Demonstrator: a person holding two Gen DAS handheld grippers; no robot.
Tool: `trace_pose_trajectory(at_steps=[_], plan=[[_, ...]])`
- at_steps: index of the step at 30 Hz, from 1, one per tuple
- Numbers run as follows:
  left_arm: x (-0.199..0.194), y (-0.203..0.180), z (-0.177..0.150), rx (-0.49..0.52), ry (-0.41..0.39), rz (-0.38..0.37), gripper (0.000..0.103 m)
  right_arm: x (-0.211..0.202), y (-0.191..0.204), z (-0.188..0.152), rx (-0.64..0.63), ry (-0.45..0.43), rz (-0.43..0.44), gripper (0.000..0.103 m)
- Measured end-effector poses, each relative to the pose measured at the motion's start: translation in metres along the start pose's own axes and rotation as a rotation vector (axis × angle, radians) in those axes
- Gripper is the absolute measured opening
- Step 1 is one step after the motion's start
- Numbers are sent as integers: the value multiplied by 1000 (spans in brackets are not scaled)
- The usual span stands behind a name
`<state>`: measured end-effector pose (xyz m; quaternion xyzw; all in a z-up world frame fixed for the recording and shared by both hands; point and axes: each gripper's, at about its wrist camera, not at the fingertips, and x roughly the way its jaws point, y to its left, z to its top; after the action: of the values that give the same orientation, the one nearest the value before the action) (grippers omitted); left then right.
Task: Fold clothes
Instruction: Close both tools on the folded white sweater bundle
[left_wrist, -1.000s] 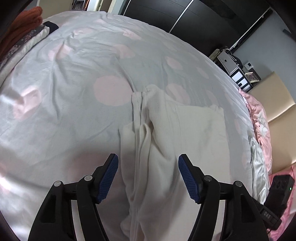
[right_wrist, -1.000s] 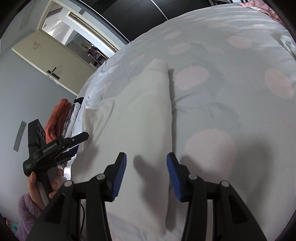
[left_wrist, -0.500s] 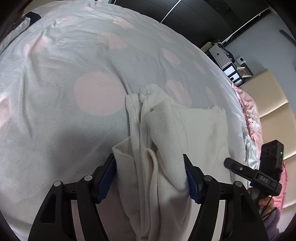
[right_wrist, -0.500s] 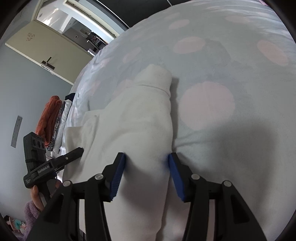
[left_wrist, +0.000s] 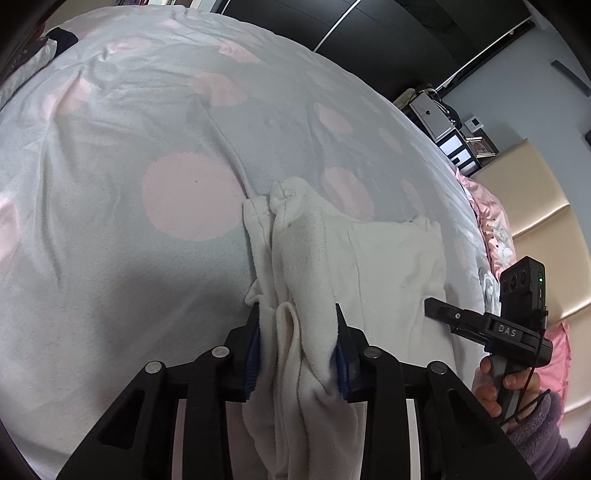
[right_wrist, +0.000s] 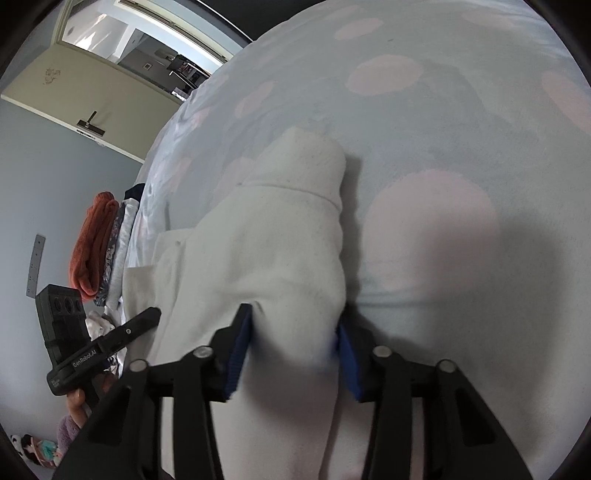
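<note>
A cream white garment (left_wrist: 369, 273) lies on the bed, folded lengthwise, with bunched folds along one edge. My left gripper (left_wrist: 297, 347) is shut on those bunched folds at the near end. In the right wrist view the same garment (right_wrist: 273, 240) runs away from me, its far cuff folded over. My right gripper (right_wrist: 291, 354) is shut on the thick near edge of the garment. Each gripper shows in the other's view: the right one (left_wrist: 491, 325), the left one (right_wrist: 96, 347).
The bed cover (left_wrist: 147, 147) is pale blue-grey with pink dots. A stack of folded clothes with an orange item on top (right_wrist: 94, 243) sits at the bed's far edge. Pink pillows (left_wrist: 495, 229) and a beige headboard (left_wrist: 546, 206) lie to the right.
Both grippers have moved forward onto the garment and closed from wide open to gripping its folds. The cloth has bunched up between the pads.
</note>
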<state>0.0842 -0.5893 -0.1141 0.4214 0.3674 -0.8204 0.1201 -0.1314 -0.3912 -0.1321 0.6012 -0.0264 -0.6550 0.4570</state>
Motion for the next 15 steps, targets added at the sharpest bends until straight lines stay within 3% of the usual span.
trace_pose_trajectory(at_steps=[5, 15], plan=[[-14, -4, -3, 9, -36, -15, 24, -9, 16, 1, -50, -17, -47, 22], [-66, -13, -13, 30, -155, -59, 22, -66, 99, -8, -233, -135, -129, 19]])
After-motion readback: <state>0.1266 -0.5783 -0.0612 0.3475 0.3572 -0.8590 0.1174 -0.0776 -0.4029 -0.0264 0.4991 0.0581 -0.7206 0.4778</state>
